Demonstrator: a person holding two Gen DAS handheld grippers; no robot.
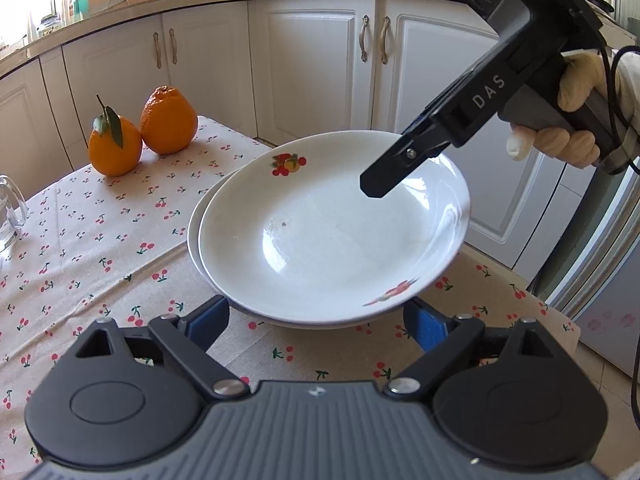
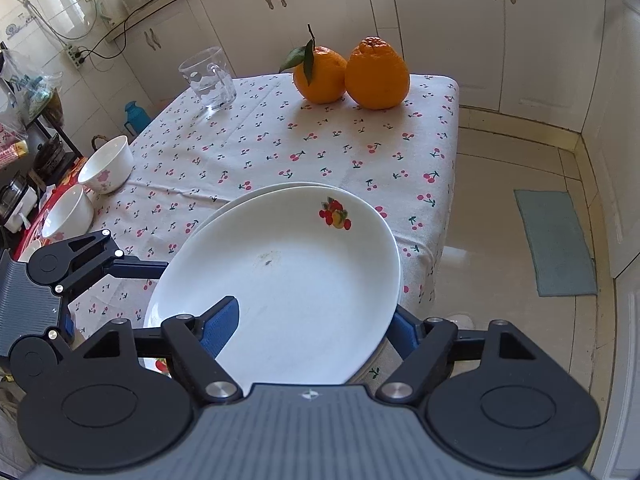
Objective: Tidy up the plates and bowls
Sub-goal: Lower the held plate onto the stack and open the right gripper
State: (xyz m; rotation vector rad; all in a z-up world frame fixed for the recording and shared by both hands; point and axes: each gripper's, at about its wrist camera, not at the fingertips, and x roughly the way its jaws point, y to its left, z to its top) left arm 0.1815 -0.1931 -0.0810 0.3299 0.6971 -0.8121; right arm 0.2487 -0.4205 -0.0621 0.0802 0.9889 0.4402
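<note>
Two white plates sit stacked near the table's corner on a cherry-print tablecloth, the top plate lying slightly offset over the lower plate so that a crescent of the lower rim shows on one side. The top plate carries small fruit decals and a faint dark speck near its middle. The left gripper is spread wide at the near edge of the stack, its blue pads on either side of the rim and clear of it. The right gripper straddles the rim of the top plate, one finger lying over the inside and the other below the outer edge; its pads are not pressing, so nothing is gripped. Two oranges stand together at the far end of the table, a glass mug is beside them, and two white bowls sit at the table's side edge.
</note>
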